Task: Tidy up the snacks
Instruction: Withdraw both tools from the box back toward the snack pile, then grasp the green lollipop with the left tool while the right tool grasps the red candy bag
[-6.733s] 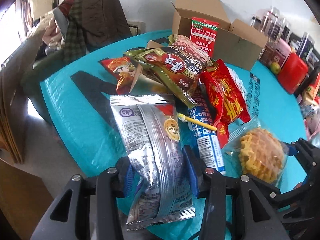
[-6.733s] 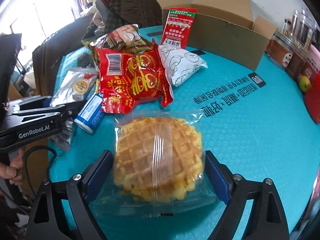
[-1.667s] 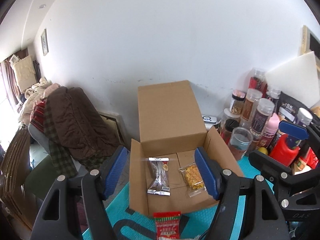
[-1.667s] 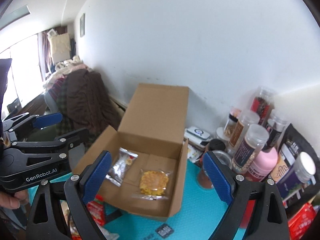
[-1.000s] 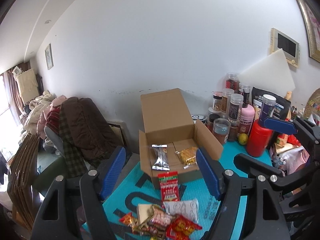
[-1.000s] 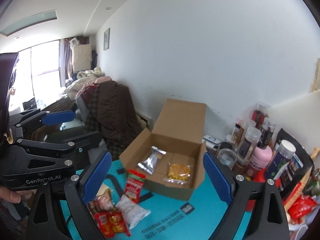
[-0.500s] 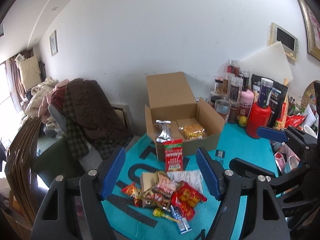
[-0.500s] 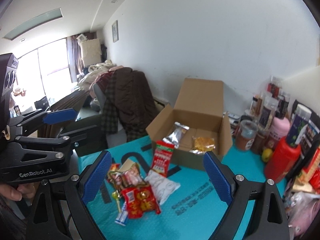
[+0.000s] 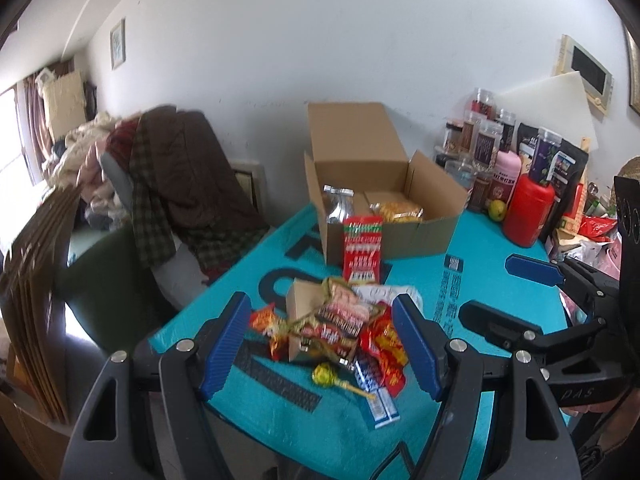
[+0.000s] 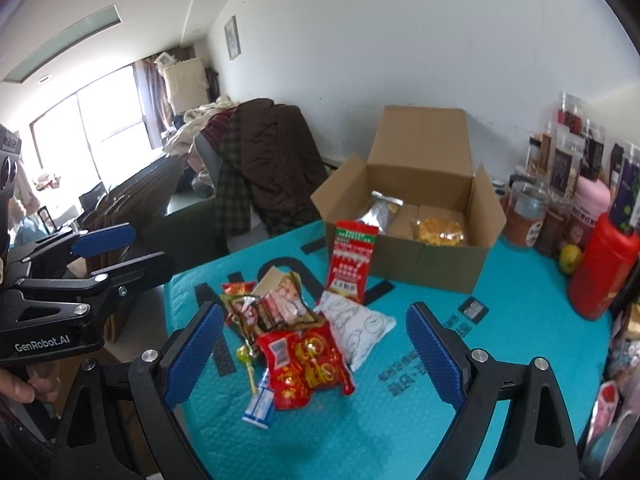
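The left gripper [image 10: 120,258], seen at nine o'clock in the right wrist view, carries "GenRobot.AI" in pale letters on its black body; the right gripper [image 9: 504,300], at four o'clock in the left wrist view, shows letters on its black frame that look like "PAS", though faint and seen at an angle; the teal table cover [image 10: 500,360] bears a line of dark printed characters at five o'clock in the right wrist view, upside down and too blurred to read; the red and green packet [image 10: 352,258] leaning on the cardboard box [image 10: 420,256] has rows of print too small to make out; the red pouch [image 10: 306,364] carries large yellow characters, blurred
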### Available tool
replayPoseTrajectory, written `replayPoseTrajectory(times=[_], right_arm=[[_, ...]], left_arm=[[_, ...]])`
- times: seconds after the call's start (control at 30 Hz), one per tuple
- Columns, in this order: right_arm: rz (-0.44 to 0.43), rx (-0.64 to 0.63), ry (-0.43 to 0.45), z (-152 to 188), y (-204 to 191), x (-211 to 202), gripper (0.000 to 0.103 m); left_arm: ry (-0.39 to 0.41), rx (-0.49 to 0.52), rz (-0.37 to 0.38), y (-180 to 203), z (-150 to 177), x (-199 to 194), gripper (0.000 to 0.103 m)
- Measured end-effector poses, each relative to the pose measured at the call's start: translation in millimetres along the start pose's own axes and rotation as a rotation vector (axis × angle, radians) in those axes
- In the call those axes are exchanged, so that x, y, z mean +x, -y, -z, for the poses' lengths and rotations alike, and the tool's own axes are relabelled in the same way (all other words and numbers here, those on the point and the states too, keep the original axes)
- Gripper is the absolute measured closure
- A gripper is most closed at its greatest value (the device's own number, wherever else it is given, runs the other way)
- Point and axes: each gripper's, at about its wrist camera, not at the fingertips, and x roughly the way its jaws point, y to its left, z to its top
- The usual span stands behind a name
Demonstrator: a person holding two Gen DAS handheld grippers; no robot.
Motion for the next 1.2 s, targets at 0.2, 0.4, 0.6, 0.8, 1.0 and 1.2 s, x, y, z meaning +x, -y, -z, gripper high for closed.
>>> replayPoseTrajectory(times=[0.2,0.4,0.6,0.8,1.0,1.2], right_arm=[[-0.014,0.011,-0.047,20.3,0.9,19.0,0.009],[-0.04,-0.003,-0.102,39.0,-5.8,39.7,0.009],[-0.049,-0.018,-0.153,51.5,-5.8,62.6,0.0],[-0.052,-0.065,-0.203,58.4,-7.6,91.1,0.0],[-0.056,-0.109,-0.258,60.8,-7.2,120.0,0.0],[-0.056,-0.12,-0.251,57.3,2.2,132.6,0.0]], left_arm=[[-0.069,-0.029,-0.002,-6.7,27.0,14.3,0.03],[-0.135,-0.078,0.013,-12.3,52.8,28.7,0.03],[-0.163,-0.148,-0.009,-23.5,70.3,42.4,0.03],[-0.191,-0.196,-0.04,-31.8,82.5,53.7,0.03],[-0.223,-0.211,-0.049,-31.3,88.2,61.1,0.03],[-0.237,-0.221,-0.063,-29.9,89.1,65.2,0.03]])
